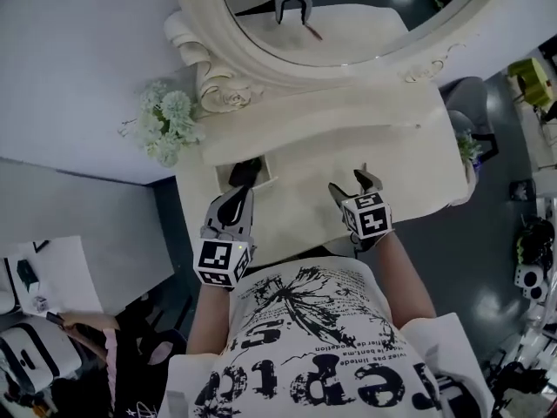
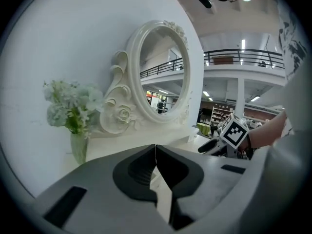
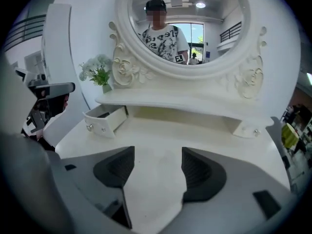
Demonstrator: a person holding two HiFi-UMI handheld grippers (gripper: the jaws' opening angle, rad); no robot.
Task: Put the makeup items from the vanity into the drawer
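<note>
The small white drawer [image 1: 261,178] [image 3: 103,119] stands pulled open at the left under the vanity's raised shelf; its inside looks dark and I cannot make out what lies in it. No loose makeup item shows on the vanity top [image 1: 305,212] [image 3: 163,130]. My left gripper [image 1: 242,187] [image 2: 156,152] is at the drawer's front edge, shut, with nothing between its jaws. My right gripper [image 1: 353,186] [image 3: 157,152] hovers over the middle of the top, open and empty. It also shows in the left gripper view as the right gripper [image 2: 212,146].
A big oval mirror [image 1: 348,11] [image 3: 180,28] rises behind the raised shelf [image 1: 322,116]. A vase of pale flowers [image 1: 165,124] [image 2: 73,111] [image 3: 100,72] stands at the back left. A second drawer [image 3: 245,128] at the right is closed. The person's body is against the front edge.
</note>
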